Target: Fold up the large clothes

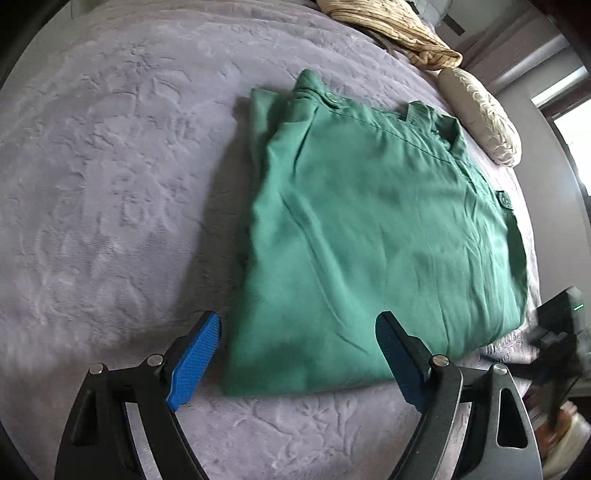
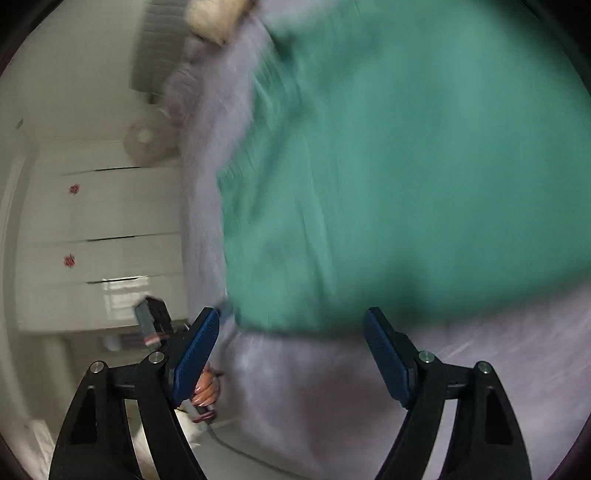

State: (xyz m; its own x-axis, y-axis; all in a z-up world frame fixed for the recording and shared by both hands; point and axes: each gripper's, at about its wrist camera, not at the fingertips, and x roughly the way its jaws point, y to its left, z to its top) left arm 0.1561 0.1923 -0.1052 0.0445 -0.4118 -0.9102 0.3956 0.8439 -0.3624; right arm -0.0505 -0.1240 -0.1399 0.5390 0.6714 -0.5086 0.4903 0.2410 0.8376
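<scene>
A green garment lies folded into a thick rectangle on the grey bed cover. Its buttoned waistband is at the far edge. My left gripper is open and empty, just above the garment's near edge, with the left pad over the cover and the right pad over the cloth. In the right wrist view the same garment fills the upper right, blurred by motion. My right gripper is open and empty over the bed cover, just short of the garment's edge. The right gripper's body shows at the left view's right edge.
A beige striped cloth and a cream pillow lie at the far side of the bed. White drawers stand beyond the bed edge in the right view. The person's hand shows behind the left finger.
</scene>
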